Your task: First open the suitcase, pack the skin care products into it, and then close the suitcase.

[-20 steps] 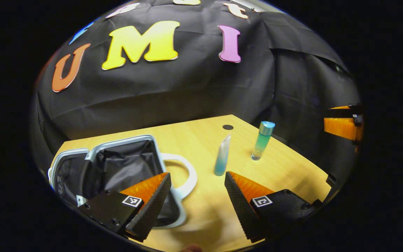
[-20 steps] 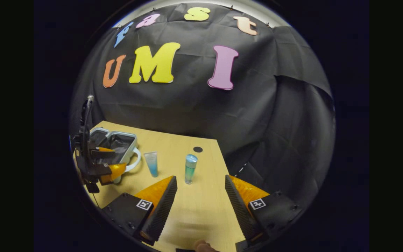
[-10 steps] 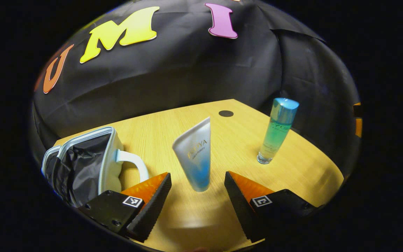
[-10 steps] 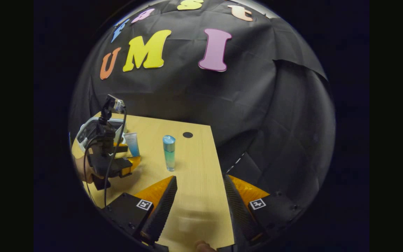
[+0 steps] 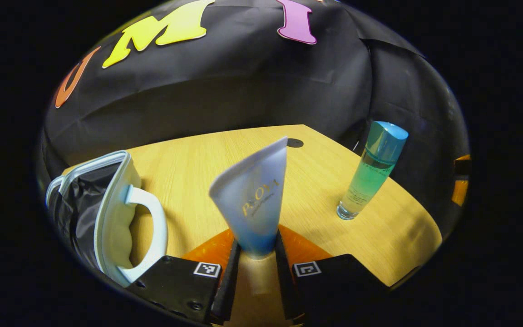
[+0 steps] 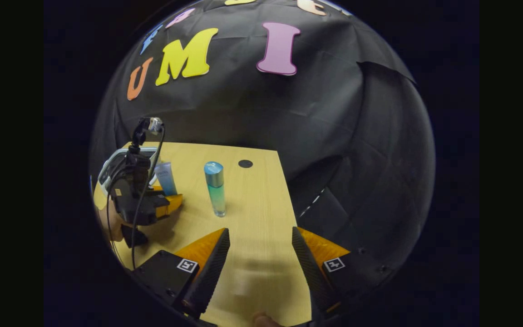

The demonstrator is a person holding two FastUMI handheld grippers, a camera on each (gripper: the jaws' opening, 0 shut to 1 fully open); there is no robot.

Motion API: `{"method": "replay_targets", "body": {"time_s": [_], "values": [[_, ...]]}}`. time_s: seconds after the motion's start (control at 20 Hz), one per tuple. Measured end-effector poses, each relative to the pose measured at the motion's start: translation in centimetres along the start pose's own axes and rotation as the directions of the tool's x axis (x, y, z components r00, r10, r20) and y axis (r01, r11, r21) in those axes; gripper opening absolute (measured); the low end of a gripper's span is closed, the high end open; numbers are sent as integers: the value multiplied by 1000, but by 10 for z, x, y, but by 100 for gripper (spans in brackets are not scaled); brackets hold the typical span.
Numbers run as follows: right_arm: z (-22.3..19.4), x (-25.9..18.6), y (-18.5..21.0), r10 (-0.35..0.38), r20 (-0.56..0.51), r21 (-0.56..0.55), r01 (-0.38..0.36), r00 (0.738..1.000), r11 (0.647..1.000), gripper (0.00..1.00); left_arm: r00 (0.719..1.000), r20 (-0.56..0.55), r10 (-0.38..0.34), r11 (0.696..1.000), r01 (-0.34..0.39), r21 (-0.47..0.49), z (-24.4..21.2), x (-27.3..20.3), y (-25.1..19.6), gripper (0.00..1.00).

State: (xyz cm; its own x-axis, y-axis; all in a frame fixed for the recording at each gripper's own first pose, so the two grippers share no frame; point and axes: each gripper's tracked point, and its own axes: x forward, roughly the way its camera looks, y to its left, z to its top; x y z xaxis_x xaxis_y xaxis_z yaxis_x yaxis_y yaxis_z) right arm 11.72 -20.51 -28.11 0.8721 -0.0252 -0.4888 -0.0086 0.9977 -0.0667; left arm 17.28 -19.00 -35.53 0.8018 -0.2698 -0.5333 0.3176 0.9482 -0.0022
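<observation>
In the left gripper view, the left gripper [image 5: 256, 263] has its two fingers drawn in narrow around the lower blue end of a squeeze tube [image 5: 254, 195]. Both fingers press against that end, one on each side. The tube stands cap-end down on the wooden table [image 5: 198, 163], its flat white crimped end up and leaning a little to the right. To the left the suitcase [image 5: 107, 213] lies open, with its dark lining showing behind a pale zip edge and its white handle [image 5: 152, 227] turned toward the tube. To the right a tall bottle [image 5: 370, 170] of blue-green liquid with a blue cap stands upright on the table, well apart from the tube. A small dark round spot [image 5: 295, 143] sits on the table near its far edge.

In the right gripper view, the right gripper [image 6: 260, 259] hangs over the near part of the table [image 6: 261, 190] with its fingers spread wide and nothing between them. The bottle [image 6: 216, 188] stands ahead and a little left of them. Farther left the left gripper [image 6: 161, 204] is at the foot of the tube [image 6: 166, 178], and a hand [image 6: 114, 225] holds it from below; a cable runs down from it. The suitcase [image 6: 116, 163] lies behind that gripper, mostly hidden by it, so I cannot tell from here how far it is open. The dark spot [image 6: 245, 163] is beyond the bottle.
</observation>
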Motion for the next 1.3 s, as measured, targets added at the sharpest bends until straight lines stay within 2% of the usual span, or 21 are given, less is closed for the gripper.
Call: {"method": "replay_targets", "body": {"time_s": [0.05, 0.1, 0.15, 0.35, 0.55, 0.7, 0.8, 1.0, 1.05, 1.15, 1.3], "values": [[2, 4, 4, 7, 4, -3, -7, 1000, 1000, 82, 1000, -10, -8, 1000, 7, -7, -1, -4, -2, 44], [6, 9, 9, 13, 7, -4, -13, 1000, 1000, 82, 1000, -13, -14, 1000, 14, -14, -2, -10, -3, 51], [8, 13, 14, 23, 11, -5, -22, 1000, 1000, 82, 1000, -17, -19, 1000, 19, -22, -1, -16, -5, 43], [18, 38, 42, 73, 18, -8, -73, 997, 997, 82, 999, -14, -52, 998, 52, -41, 6, -52, -10, 42], [20, 75, 69, 99, 9, -6, -99, 995, 995, 82, 999, -29, -34, 998, 32, -45, 1, -97, 1, 42], [21, 103, 85, 106, 6, 38, -106, 994, 994, 83, 999, -40, 1, 998, -3, -56, -6, -131, 18, 42], [19, 119, 92, 104, 0, 64, -104, 995, 993, 80, 998, -54, 22, 997, -26, -67, -15, -153, 31, 42], [13, 139, 105, 101, -1, 70, -100, 995, 992, 64, 994, -78, 80, 992, -87, -88, -28, -183, 64, 42], [12, 142, 103, 84, -7, 61, -83, 996, 995, 58, 992, -80, 98, 990, -105, -95, -29, -188, 74, 42], [12, 145, 108, 103, -4, 90, -103, 995, 991, 38, 989, -82, 122, 984, -131, -120, -29, -201, 89, 42], [8, 134, 109, 123, -23, 91, -120, 992, 989, 36, 986, -77, 149, 978, -159, -134, -21, -211, 113, 41]]}}
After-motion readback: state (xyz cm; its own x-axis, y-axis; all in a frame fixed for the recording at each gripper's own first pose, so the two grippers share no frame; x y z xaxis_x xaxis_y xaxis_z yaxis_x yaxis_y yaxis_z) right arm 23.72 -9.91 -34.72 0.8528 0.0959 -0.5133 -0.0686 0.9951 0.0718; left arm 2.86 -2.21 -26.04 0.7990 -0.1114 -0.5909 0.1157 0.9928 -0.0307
